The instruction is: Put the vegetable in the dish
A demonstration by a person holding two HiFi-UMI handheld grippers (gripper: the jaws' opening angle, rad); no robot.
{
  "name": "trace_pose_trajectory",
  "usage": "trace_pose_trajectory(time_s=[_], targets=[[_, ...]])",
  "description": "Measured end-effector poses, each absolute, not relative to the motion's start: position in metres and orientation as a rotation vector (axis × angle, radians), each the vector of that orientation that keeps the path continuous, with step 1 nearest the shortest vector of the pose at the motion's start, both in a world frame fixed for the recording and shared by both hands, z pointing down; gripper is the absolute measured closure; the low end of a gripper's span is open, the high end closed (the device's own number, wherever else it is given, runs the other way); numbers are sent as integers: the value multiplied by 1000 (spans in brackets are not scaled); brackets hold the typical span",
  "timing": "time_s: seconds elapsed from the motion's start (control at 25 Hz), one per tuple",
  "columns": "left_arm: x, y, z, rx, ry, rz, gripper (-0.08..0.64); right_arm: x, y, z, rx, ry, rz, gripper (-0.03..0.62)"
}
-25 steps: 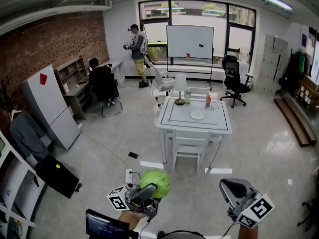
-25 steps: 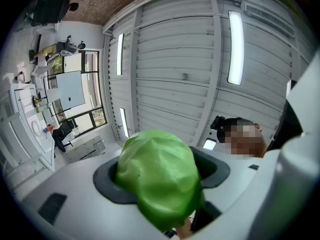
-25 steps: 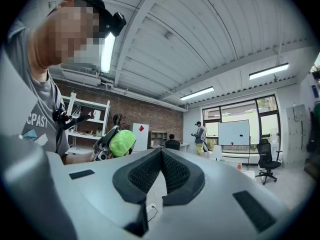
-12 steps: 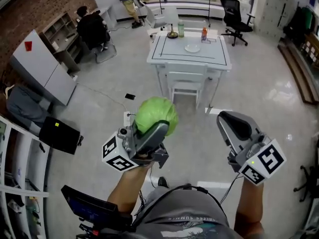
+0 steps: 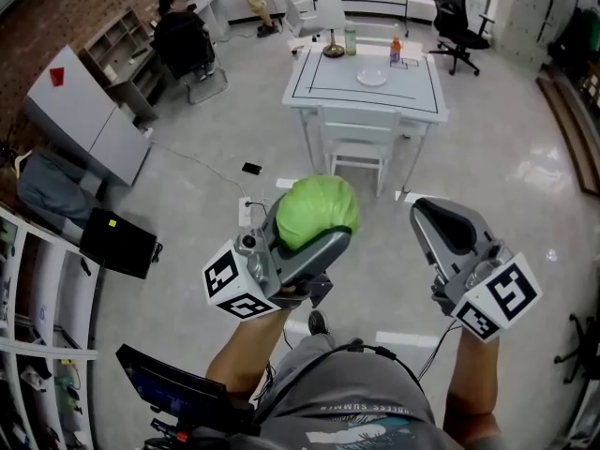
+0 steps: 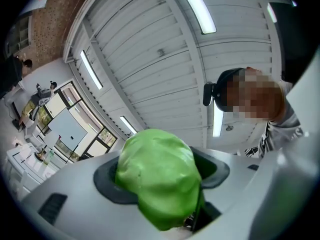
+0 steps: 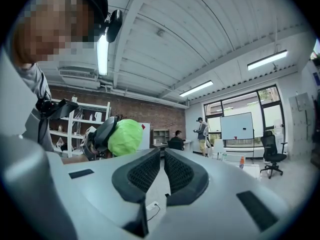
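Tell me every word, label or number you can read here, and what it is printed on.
"...LESS SUMM...": part of the print on the person's grey shirt, at the bottom of the head view; the rest is too blurred to read.
Left marker cube and right marker cube: black-and-white square patterns, no letters.
Green bottle and orange bottle on the white table: labels too small to read.

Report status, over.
Left tongs shut on cabbage. Right tongs shut, empty. Dish on table ahead, not reached. Chair at its near side.
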State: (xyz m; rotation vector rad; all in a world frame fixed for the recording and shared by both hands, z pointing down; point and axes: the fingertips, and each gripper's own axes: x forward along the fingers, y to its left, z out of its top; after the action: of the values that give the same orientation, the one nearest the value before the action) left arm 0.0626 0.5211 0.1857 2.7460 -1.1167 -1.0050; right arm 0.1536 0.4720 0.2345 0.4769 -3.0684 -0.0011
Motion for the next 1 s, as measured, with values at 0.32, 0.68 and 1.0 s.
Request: trace_pose_trajectory(time_s=[0.32, 0.68, 1.0], targets=[[16, 482, 198, 2749, -1048, -963, 250, 111, 432, 241, 561, -3062, -11, 584], [-44, 456, 205, 2728, -1013, -974, 252, 66, 407, 240, 642, -3045, -14, 584], [-51, 417, 214, 2691, -1039, -1013, 250, 65, 365, 253, 622, -3032, -3, 584]])
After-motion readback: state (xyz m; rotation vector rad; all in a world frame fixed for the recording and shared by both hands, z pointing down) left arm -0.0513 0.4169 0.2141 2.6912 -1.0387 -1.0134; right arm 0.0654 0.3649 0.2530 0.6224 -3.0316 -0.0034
